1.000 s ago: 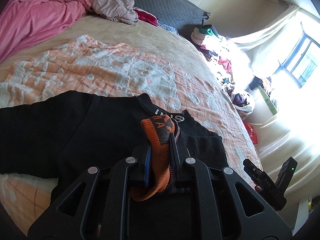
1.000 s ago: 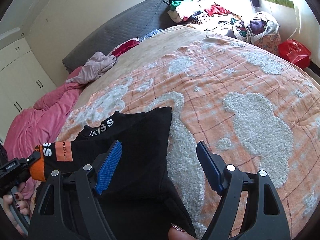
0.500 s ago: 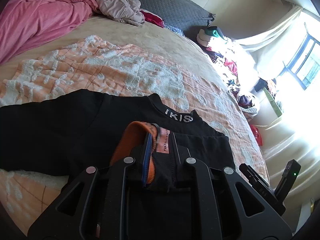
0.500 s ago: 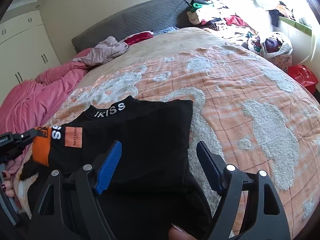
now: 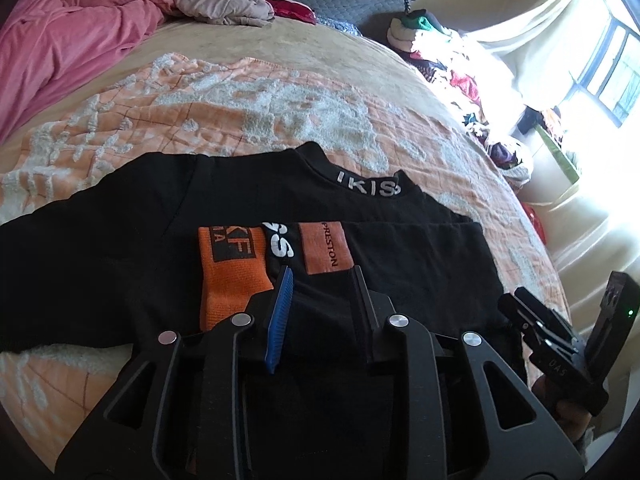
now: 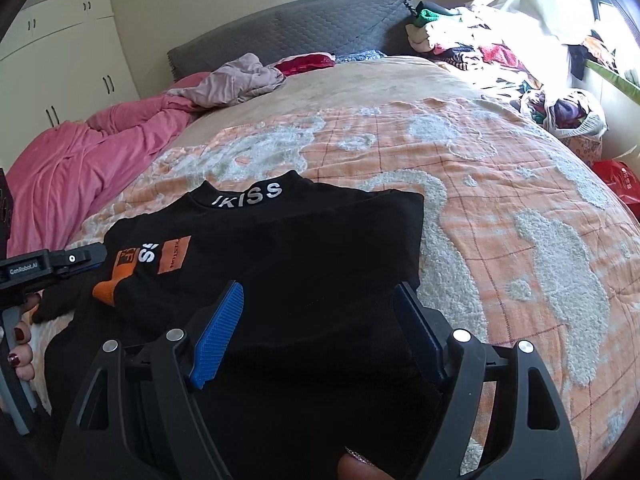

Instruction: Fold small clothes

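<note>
A small black shirt [image 5: 120,248] with a white-lettered collar lies flat on the bed; it also shows in the right wrist view [image 6: 320,248]. Its sleeve with an orange cuff [image 5: 230,272] is folded across the body, and the cuff shows at the left in the right wrist view [image 6: 120,276]. My left gripper [image 5: 320,276] is open just over the folded sleeve, holding nothing. My right gripper [image 6: 320,300] is open wide above the shirt's lower body. The left gripper's tip shows at the left edge of the right wrist view [image 6: 60,262].
The shirt lies on an orange and white quilt [image 6: 500,200]. A pink blanket [image 5: 68,40] and a crumpled mauve garment [image 6: 236,80] lie near the grey headboard [image 6: 300,28]. Piled clothes [image 6: 480,48] and a red bag [image 6: 618,180] are by the window side.
My left gripper was shut on the orange-cuffed sleeve, laid it across the shirt body and opened. The sleeve now rests flat. The right gripper stayed open over the shirt.
</note>
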Tool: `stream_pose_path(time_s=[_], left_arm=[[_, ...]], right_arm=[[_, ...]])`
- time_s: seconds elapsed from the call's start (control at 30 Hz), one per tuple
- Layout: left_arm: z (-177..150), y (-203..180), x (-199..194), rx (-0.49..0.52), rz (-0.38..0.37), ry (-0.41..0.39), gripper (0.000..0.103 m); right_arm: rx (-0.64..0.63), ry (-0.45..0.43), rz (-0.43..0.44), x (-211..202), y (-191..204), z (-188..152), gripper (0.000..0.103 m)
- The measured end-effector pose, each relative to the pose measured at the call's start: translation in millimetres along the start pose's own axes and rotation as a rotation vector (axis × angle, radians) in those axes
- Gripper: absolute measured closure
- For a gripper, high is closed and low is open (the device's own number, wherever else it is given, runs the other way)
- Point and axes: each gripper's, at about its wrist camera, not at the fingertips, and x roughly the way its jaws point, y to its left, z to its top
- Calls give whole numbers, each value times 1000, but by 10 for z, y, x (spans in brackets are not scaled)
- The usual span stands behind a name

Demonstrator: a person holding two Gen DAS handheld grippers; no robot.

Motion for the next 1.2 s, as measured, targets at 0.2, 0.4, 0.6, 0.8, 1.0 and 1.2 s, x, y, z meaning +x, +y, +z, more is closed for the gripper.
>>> stream_pose_path(time_s=[0.2, 0.4, 0.6, 0.8, 1.0, 1.2], left_arm=[[-140, 52, 296, 37, 65, 94, 74], [-242, 110, 359, 57, 73, 104, 74], [-224, 111, 302, 37, 62, 90, 70], [-207, 86, 175, 25, 78, 52, 55], [-203, 135, -4, 11, 98, 20, 31], [-201, 190, -212, 9, 147, -28, 16]], right_arm=[[-32, 41, -20, 103, 74, -46, 27], [-21, 148, -74, 355, -24, -149, 27], [-24, 126, -38, 292, 9, -148, 22], [-11, 90, 1, 182, 42, -118, 19], [-4, 45, 3, 92, 63, -74, 8], [3, 6, 21, 28, 77, -50, 5]])
